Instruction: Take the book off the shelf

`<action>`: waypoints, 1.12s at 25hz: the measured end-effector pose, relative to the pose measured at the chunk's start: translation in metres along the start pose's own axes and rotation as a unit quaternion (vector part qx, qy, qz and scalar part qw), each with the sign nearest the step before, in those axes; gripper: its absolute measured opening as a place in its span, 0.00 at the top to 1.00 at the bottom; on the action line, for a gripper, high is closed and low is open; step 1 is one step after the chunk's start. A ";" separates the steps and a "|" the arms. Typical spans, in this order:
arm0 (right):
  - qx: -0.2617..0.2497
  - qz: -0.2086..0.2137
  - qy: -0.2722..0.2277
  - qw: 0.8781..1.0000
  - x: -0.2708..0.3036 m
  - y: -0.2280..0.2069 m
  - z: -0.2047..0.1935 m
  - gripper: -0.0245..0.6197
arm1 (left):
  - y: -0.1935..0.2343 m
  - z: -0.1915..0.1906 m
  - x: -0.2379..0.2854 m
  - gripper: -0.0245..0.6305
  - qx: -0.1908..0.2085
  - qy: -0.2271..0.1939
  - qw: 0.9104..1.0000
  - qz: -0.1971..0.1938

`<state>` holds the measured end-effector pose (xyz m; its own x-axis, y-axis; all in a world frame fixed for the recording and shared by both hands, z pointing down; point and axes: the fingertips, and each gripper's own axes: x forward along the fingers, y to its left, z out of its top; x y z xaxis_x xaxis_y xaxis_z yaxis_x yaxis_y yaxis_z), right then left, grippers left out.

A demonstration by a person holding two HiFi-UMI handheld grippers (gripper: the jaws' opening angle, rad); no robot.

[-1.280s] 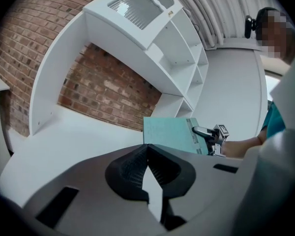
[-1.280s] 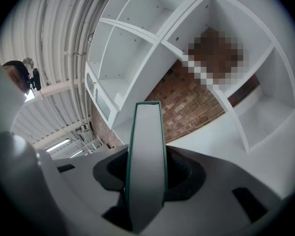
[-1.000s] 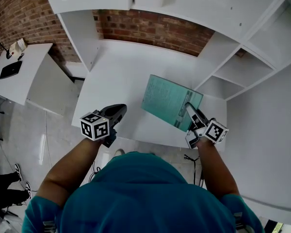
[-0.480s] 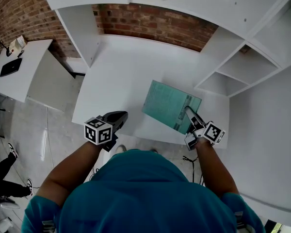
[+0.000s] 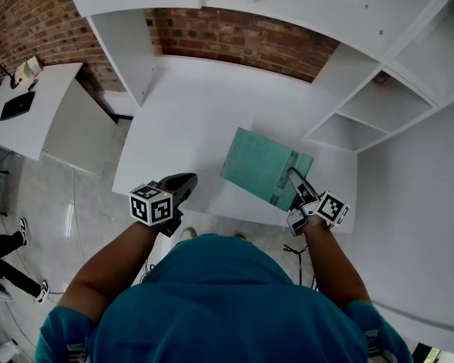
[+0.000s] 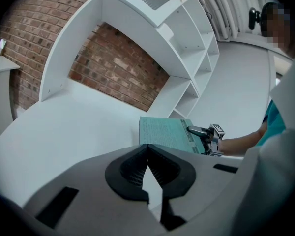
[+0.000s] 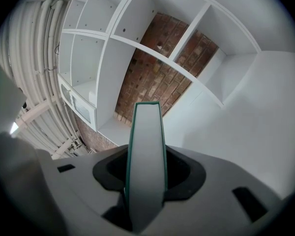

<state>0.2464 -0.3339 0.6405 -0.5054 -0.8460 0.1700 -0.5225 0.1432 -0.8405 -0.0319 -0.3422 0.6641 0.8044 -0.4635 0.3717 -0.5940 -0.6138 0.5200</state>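
Observation:
A teal book (image 5: 263, 166) is held by its near right corner over the front right part of the white desk (image 5: 189, 119). My right gripper (image 5: 293, 175) is shut on it. In the right gripper view the book's (image 7: 146, 141) pale page edge runs straight out between the black pads (image 7: 183, 170). The left gripper view shows the book (image 6: 164, 134) lying nearly flat, low over the desk, with the right gripper (image 6: 200, 131) on its edge. Whether it touches the desk I cannot tell. My left gripper (image 5: 183, 181) hovers at the desk's front left edge, shut and empty.
White shelf compartments (image 5: 367, 108) stand to the right of the desk and above it, with a brick wall (image 5: 242, 44) behind. A white side table (image 5: 30, 119) with a dark device (image 5: 17, 108) sits far left. A person's legs (image 5: 7, 240) show on the floor at left.
The book and my right gripper have shifted slightly toward the desk's front edge. The left gripper has hardly moved. The legs on the floor at left have moved.

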 end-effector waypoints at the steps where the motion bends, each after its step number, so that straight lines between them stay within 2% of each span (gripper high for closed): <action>1: 0.001 0.000 -0.001 1.000 0.000 0.000 0.000 0.70 | 0.000 0.001 0.000 0.94 0.000 -0.001 1.000 0.000; 11: 0.000 -0.001 -0.005 1.000 -0.005 0.004 -0.001 0.70 | -0.001 0.000 -0.003 0.94 -0.005 -0.004 1.000 0.000; 18: -0.002 -0.021 -0.002 1.000 -0.007 -0.003 -0.002 0.70 | -0.003 -0.002 0.000 0.94 -0.005 -0.002 1.000 -0.003; 21: 0.003 -0.003 -0.003 1.000 -0.003 0.003 -0.003 0.70 | -0.004 -0.003 0.001 0.94 -0.006 -0.002 1.000 -0.003; 28: 0.001 -0.004 -0.001 1.000 -0.002 0.002 -0.003 0.70 | -0.001 -0.002 -0.001 0.94 -0.008 -0.003 1.000 -0.002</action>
<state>0.2446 -0.3303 0.6395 -0.5002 -0.8479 0.1758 -0.5255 0.1358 -0.8399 -0.0318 -0.3398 0.6648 0.8066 -0.4647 0.3653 -0.5905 -0.6054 0.5337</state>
